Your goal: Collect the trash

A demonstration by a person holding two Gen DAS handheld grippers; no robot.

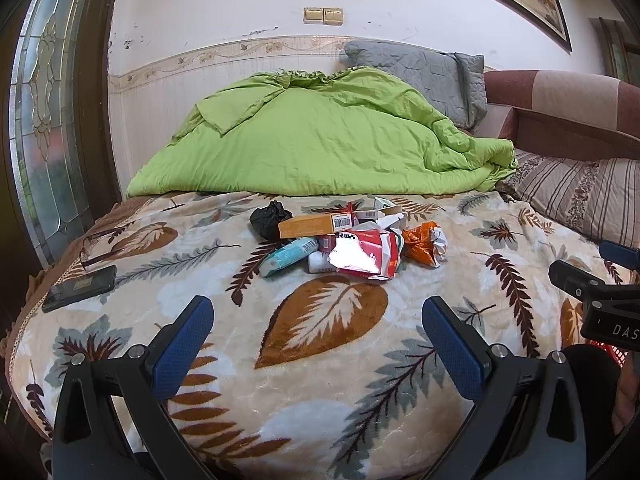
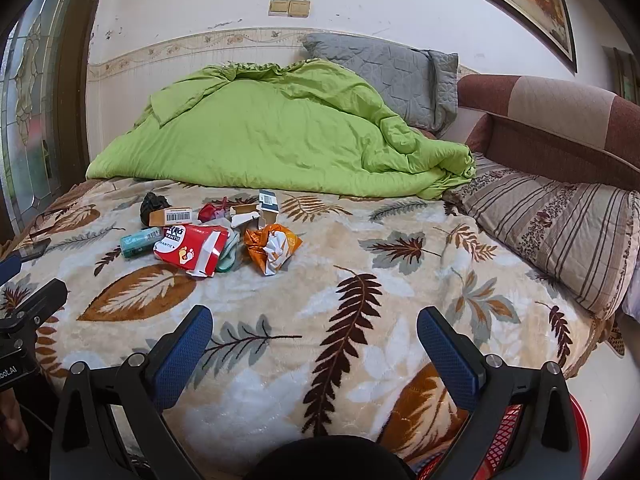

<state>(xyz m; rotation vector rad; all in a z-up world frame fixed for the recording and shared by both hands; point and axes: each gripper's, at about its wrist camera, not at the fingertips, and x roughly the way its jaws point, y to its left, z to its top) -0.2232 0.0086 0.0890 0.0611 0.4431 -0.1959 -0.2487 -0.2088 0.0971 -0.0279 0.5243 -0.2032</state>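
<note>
A heap of trash lies on the leaf-patterned blanket [image 1: 320, 360]: a torn red and white packet [image 1: 366, 254], an orange box [image 1: 314, 226], a crumpled orange wrapper [image 1: 420, 246], a teal pack [image 1: 286, 256] and a black crumpled bag [image 1: 270, 218]. The same red packet [image 2: 192, 250], orange wrapper [image 2: 272, 248] and teal pack [image 2: 140, 240] lie to the left in the right wrist view. My left gripper [image 1: 318, 344] is open, short of the heap. My right gripper [image 2: 314, 348] is open over bare blanket, with the heap ahead to its left.
A green duvet [image 1: 320, 140] is piled behind the trash, with a grey pillow [image 1: 432, 76] and a striped pillow [image 2: 560, 232] to the right. A dark phone [image 1: 80, 286] lies near the bed's left edge. A red mesh basket [image 2: 508, 436] sits low at the right.
</note>
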